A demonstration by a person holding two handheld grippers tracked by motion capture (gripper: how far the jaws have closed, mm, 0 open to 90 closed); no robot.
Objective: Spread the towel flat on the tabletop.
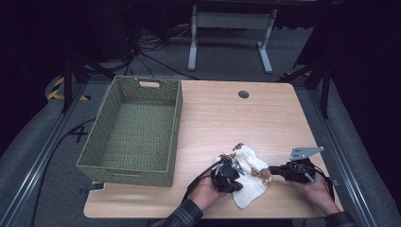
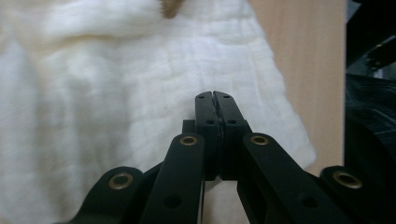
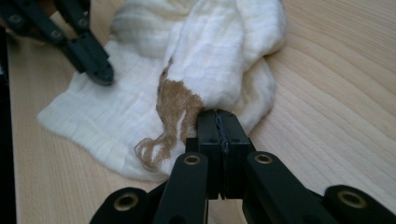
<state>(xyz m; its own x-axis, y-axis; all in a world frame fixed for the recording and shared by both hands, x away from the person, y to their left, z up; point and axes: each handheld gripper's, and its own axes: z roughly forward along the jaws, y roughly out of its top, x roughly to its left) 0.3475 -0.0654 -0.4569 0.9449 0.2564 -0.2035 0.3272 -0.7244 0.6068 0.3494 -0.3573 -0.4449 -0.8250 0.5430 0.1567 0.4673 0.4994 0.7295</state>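
Both hands low at table's near edge, 1 white cloth [image 1: 246,182] (brown print) betw. them. Left gripper [image 1: 235,173] jaws pressed together over cloth; right gripper [image 3: 218,122] jaws pinching cloth's edge. 1 basket [image 1: 130,168] at left.

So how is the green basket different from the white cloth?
The basket is green, woven and stiff, with upright walls; the cloth is white with brown patches, soft and crumpled flat. The basket is much bigger than the cloth. Nothing touches the basket at the table's left side, while the left claw and right claw, both shut, meet the cloth near the front edge. Both rest on the same wooden table.
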